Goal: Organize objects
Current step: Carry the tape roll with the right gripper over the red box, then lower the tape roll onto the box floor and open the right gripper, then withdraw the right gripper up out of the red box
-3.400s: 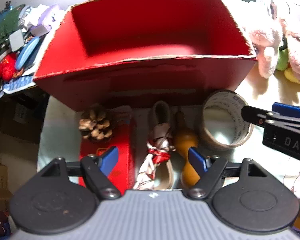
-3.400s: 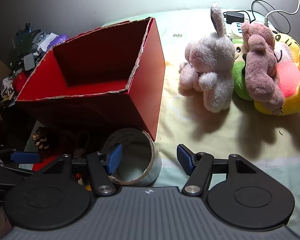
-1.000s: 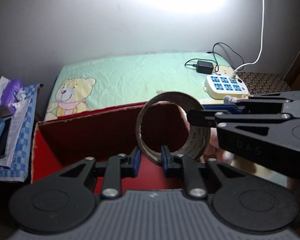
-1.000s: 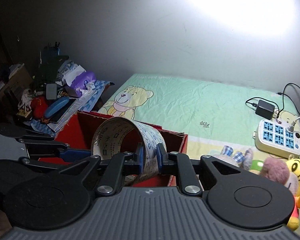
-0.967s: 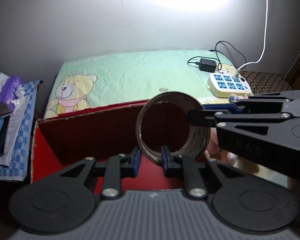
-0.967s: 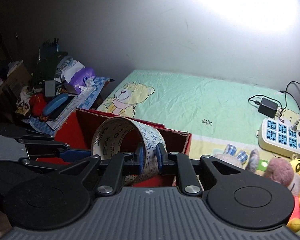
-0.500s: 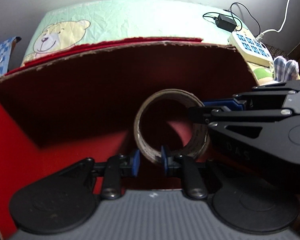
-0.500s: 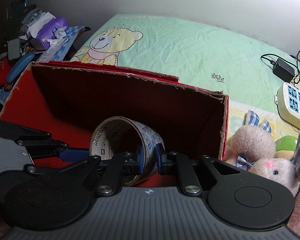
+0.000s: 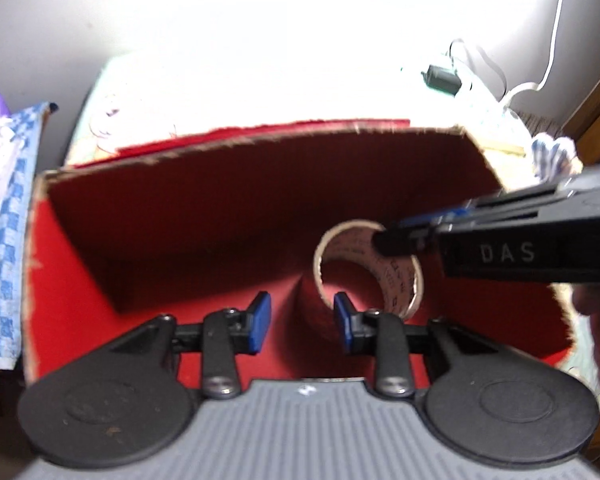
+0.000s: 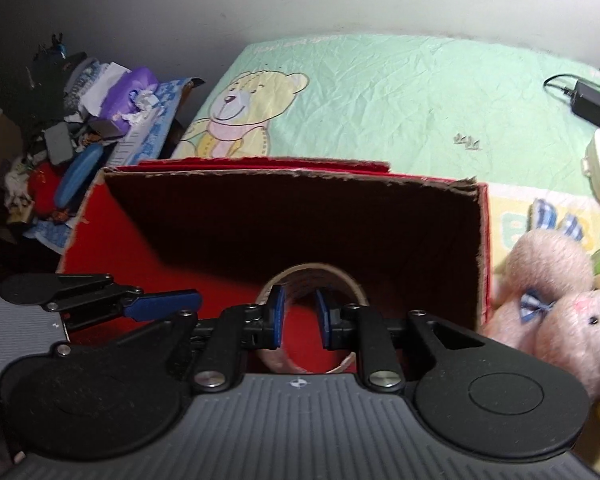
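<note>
Green bear-print bedding [image 10: 400, 92] spreads behind the big red box [image 9: 80, 292], whose open top faces both grippers, and the tape roll [image 9: 396, 280] sits down inside it toward the box's right end, its ring opening turned toward the left camera. From the right gripper [image 10: 299, 315] the roll lies straight ahead with part of its rim between jaws that stand slightly apart, not pinching it. From the left gripper [image 9: 302, 322], jaws spread wide and empty, it lies ahead and to the right, so the right hand looks nearer for any withdrawal or re-grip.
</note>
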The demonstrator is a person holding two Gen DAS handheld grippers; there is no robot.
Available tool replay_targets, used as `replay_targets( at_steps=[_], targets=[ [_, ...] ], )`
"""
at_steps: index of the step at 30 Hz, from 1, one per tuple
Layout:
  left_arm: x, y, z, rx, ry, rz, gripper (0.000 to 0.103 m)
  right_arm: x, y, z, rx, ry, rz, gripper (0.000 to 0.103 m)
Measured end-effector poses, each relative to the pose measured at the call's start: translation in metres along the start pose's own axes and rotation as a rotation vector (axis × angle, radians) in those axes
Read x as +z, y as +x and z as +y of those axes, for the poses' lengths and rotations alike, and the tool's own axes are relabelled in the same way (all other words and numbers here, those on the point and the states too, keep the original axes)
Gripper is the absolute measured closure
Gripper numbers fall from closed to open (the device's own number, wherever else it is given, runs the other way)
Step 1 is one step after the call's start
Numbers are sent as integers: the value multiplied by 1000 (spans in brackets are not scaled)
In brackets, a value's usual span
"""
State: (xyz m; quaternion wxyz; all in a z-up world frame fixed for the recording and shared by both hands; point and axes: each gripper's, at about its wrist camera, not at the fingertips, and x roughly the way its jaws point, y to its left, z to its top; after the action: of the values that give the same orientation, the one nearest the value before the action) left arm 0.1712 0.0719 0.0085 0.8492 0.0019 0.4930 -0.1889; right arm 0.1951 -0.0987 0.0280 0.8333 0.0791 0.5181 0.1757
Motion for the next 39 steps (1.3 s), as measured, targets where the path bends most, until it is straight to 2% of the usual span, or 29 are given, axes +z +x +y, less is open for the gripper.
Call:
replay_targets(
  at_steps=[3,5,7,8,14,22,24,29,30,39],
  targets=[
    [-9,-14,5,83,-10,-49,65,-4,4,5,99,48,37,83],
    [-13,-14,7,159,-17,-41,65,-6,12,11,141,73,67,83],
    [-15,-11,11,192,-36,-18,66,-10,21,17,167,84,99,83],
    [-17,-9,14,196,-40,-5,71,-11,25,20,173,88,107,83],
    [-21,-1,15,218,-36,29,71,-11,48,18,104,122,157,85],
    [-5,12,4,239,-5,45,68,-12,47,4,-17,102,120,84],
    [-2,13,0,246,5,44,65,-12,47,-2,-43,113,113,82],
    [2,21,-7,273,28,51,62,-15,45,-10,-47,155,76,84],
    [3,23,-8,280,32,52,62,-16,44,-10,-59,161,63,87],
    [5,31,-5,291,27,73,60,-22,42,-13,-60,167,35,87]
  ],
)
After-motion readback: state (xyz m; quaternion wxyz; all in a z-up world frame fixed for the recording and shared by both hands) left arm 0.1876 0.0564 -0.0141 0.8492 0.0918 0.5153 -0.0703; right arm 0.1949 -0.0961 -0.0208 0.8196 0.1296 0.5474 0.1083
